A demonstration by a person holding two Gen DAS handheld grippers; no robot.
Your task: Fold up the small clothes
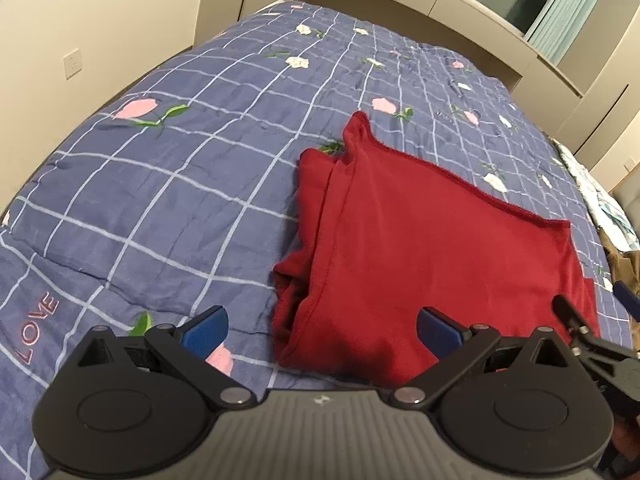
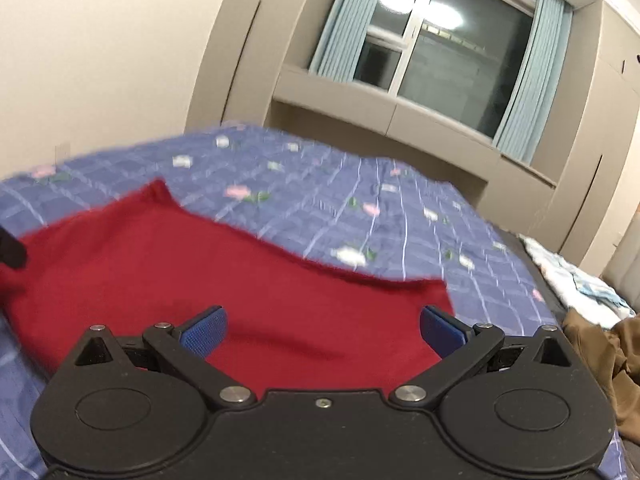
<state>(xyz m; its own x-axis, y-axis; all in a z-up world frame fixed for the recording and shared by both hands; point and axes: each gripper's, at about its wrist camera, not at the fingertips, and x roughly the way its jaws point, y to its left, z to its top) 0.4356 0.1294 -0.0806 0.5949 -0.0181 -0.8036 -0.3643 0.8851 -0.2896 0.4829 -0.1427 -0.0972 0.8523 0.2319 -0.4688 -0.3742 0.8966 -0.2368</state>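
Note:
A dark red garment (image 1: 420,248) lies folded in layers on the blue checked quilt (image 1: 160,184), with one corner poking up at its far end. My left gripper (image 1: 322,330) is open and empty, hovering over the garment's near left edge. In the right wrist view the same red garment (image 2: 200,272) spreads below my right gripper (image 2: 323,330), which is open and empty just above it. The view is blurred by motion. Part of the right gripper shows at the right edge of the left wrist view (image 1: 592,340).
The quilt (image 2: 380,208) with flowers covers the bed. A brown garment (image 2: 600,352) and a pale patterned cloth (image 2: 572,276) lie at the bed's right side. Beige cabinets (image 1: 480,12) and a window (image 2: 448,48) stand beyond the bed.

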